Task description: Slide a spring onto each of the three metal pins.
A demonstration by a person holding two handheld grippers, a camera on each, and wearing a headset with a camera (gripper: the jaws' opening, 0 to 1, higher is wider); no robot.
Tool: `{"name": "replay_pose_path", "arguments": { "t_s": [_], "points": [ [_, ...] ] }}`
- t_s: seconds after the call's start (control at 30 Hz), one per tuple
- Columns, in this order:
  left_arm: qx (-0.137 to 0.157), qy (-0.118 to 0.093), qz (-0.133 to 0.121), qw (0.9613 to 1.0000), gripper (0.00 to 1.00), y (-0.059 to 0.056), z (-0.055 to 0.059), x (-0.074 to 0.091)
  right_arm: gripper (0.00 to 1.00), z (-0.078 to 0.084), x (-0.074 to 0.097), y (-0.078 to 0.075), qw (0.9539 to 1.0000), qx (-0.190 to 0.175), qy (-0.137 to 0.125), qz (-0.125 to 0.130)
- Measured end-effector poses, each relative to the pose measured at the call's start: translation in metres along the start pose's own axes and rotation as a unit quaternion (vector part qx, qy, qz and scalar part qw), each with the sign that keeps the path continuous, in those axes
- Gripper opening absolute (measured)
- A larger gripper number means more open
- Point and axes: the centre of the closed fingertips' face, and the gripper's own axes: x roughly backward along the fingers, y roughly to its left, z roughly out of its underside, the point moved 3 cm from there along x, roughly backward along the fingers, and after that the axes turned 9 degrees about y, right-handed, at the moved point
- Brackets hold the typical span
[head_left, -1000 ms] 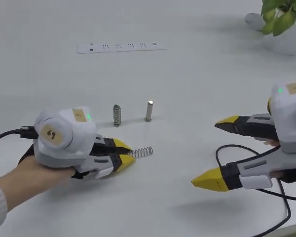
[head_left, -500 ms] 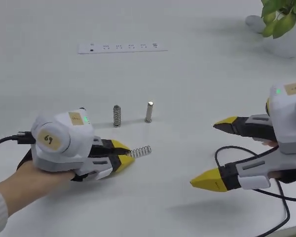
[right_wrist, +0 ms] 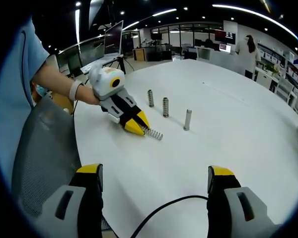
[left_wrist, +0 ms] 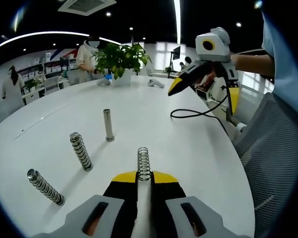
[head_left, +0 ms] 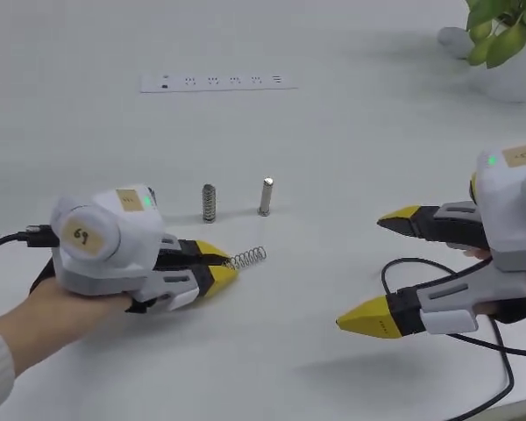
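The table (head_left: 333, 132) lay open between the left gripper (head_left: 228, 267) and the right gripper (head_left: 361, 272), the spring (head_left: 248, 257) clamped in the left gripper's tips reaching into that gap. The bare pin (head_left: 266, 196) had free room in front and to its right. 1 sprung pin (head_left: 209, 203) stood near on its left, a 2nd (left_wrist: 44, 187) further left. A cable (head_left: 387, 274) looped between the right gripper's spread jaws. The power strip (head_left: 217, 82) and plant (head_left: 500, 35) lay well apart.

I see the spring (head_left: 248, 257) at the left gripper's (head_left: 231, 267) tips. From it, the bare pin (head_left: 266, 196) stands at one o'clock, the loaded pin (head_left: 209, 203) at eleven and the right gripper (head_left: 359, 272) at three.
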Motion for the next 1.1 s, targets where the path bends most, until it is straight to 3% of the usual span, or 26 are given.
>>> {"name": "replay_pose_path", "arguments": {
  "t_s": [0.5,1.1],
  "points": [
    [0.006,-0.036,-0.003,0.9993,0.01,-0.007,-0.017,0.025,0.85,-0.016,0.000,0.001,0.9997,0.023,-0.001,-0.006],
    [0.022,-0.066,-0.042,0.9967,0.01,-0.021,-0.017,0.075,0.83,-0.044,-0.006,0.006,0.9960,0.084,0.004,-0.030]
  ]
}}
